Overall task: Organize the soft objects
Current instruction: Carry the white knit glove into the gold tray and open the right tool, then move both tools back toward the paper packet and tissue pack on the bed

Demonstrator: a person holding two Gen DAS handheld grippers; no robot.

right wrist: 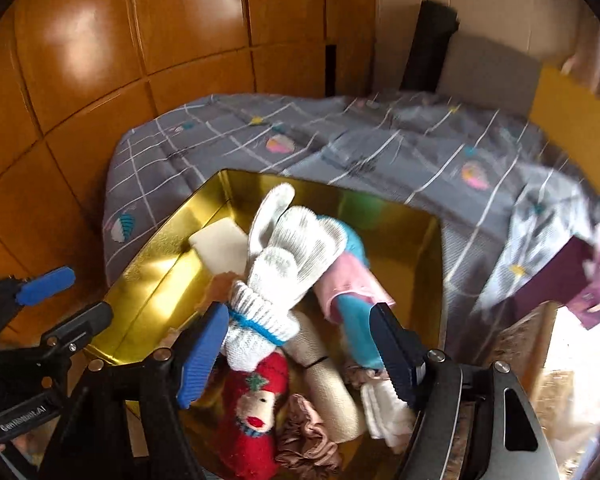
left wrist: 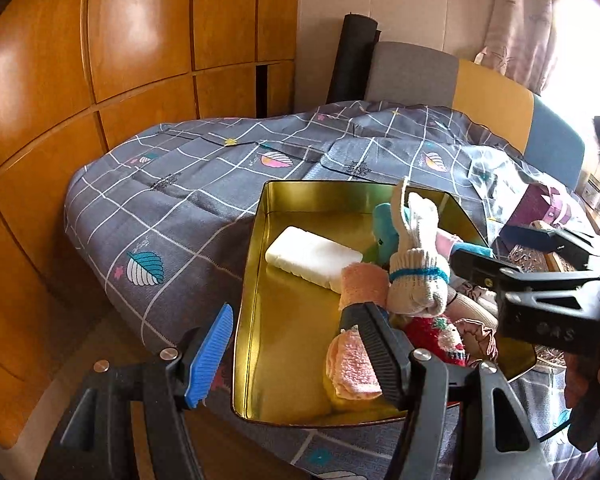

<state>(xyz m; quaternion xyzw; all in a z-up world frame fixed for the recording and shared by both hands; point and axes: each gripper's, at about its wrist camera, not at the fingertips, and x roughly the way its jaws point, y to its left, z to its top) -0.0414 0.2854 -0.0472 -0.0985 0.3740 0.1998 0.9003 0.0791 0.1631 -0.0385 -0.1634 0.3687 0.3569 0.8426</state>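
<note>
2 tongs (left wrist: pixel 296 354) (right wrist: pixel 300 348) open, 1 gold tin (left wrist: pixel 300 192), 1 white glove (right wrist: pixel 292 248)

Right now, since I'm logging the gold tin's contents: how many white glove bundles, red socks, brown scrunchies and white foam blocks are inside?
White glove bundle: 1
Red sock: 1
Brown scrunchie: 1
White foam block: 1
Total: 4

a bed (left wrist: pixel 172 216) covered by a grey quilt (right wrist: pixel 380 148) with a white grid and small leaf and flower prints. a shiny gold tin (left wrist: pixel 284 344) sits open on the quilt near the bed's front edge, with soft things inside. off to the right, a dark purple box (right wrist: pixel 556 280) also lies on the quilt, partly blurred.
</note>
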